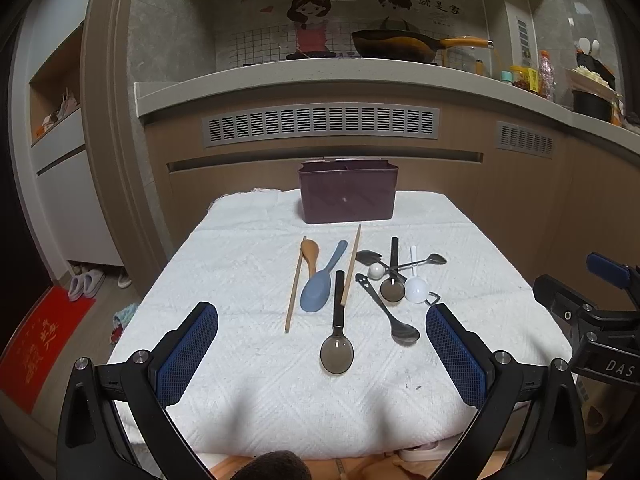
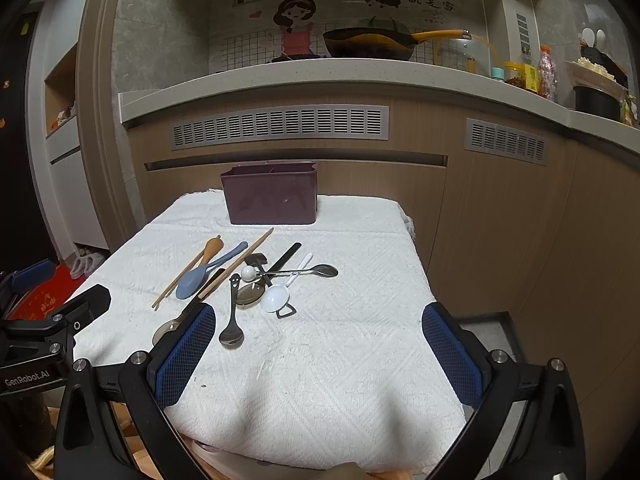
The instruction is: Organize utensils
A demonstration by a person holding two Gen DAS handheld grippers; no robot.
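A dark purple utensil holder (image 1: 347, 192) (image 2: 271, 194) stands at the far edge of a white towel-covered table (image 1: 248, 272) (image 2: 352, 320). In front of it lie two wooden chopsticks (image 1: 295, 284), a wooden spoon (image 1: 310, 254), a blue spoon (image 1: 318, 288) (image 2: 194, 280), a black-handled ladle spoon (image 1: 337, 354), metal spoons (image 1: 404, 334) (image 2: 232, 334) and a white scoop (image 1: 416, 290) (image 2: 275, 298). My left gripper (image 1: 322, 356) is open and empty above the near table edge. My right gripper (image 2: 318, 354) is open and empty, to the right of the utensils.
A kitchen counter (image 1: 304, 80) with a wok (image 1: 394, 44) and bottles (image 1: 546, 76) runs behind the table. Cabinet fronts with vents are below it. Slippers (image 1: 86, 284) and a red mat (image 1: 36, 344) lie on the floor at left.
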